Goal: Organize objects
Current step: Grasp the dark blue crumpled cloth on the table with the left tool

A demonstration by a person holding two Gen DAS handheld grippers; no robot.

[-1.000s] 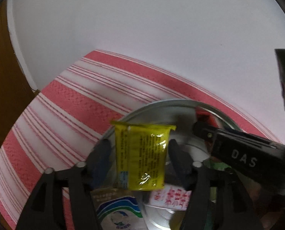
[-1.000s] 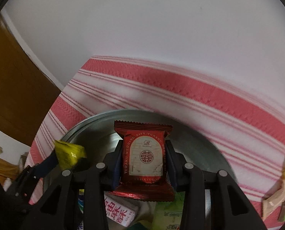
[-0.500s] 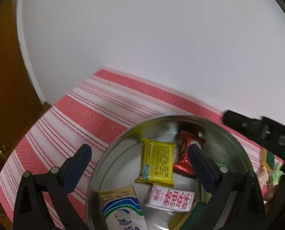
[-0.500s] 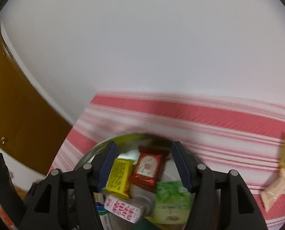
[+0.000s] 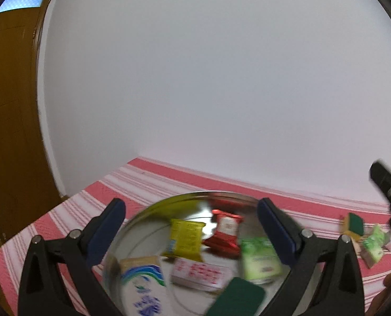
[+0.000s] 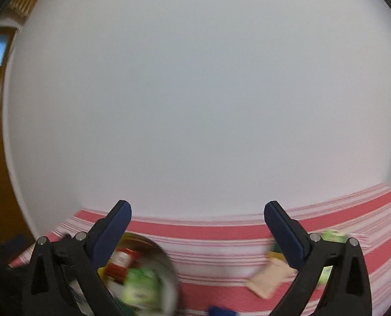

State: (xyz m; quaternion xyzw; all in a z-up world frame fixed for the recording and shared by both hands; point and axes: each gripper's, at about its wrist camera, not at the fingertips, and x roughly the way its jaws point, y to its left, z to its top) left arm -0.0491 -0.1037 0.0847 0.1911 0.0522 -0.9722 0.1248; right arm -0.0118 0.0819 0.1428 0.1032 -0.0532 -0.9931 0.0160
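Note:
A round metal tin point(image 5: 153, 206) sits on the red-and-white striped cloth point(image 5: 153, 173). In it lie a yellow packet point(image 5: 186, 237), a red packet point(image 5: 225, 230), a green packet point(image 5: 260, 259), a white box with red print point(image 5: 202, 272) and a blue-and-white packet point(image 5: 142, 284). My left gripper point(image 5: 190, 209) stands open above the tin, holding nothing. My right gripper point(image 6: 197, 208) has its jaws opening wide with nothing between them. It points over the cloth to the right of the tin point(image 6: 166, 256), where the red packet point(image 6: 121, 259) shows, blurred.
Loose packets lie on the cloth to the right of the tin: a beige one point(image 6: 269, 279), green ones point(image 5: 374, 245) and a dark green one point(image 5: 354, 222). A white wall rises behind the table. A brown door point(image 5: 8, 131) stands at the left.
The left gripper let go of the yellow packet and the right let go of the red one; both now lie in the tin. Both grippers drew back and tilted up; the right swung rightward.

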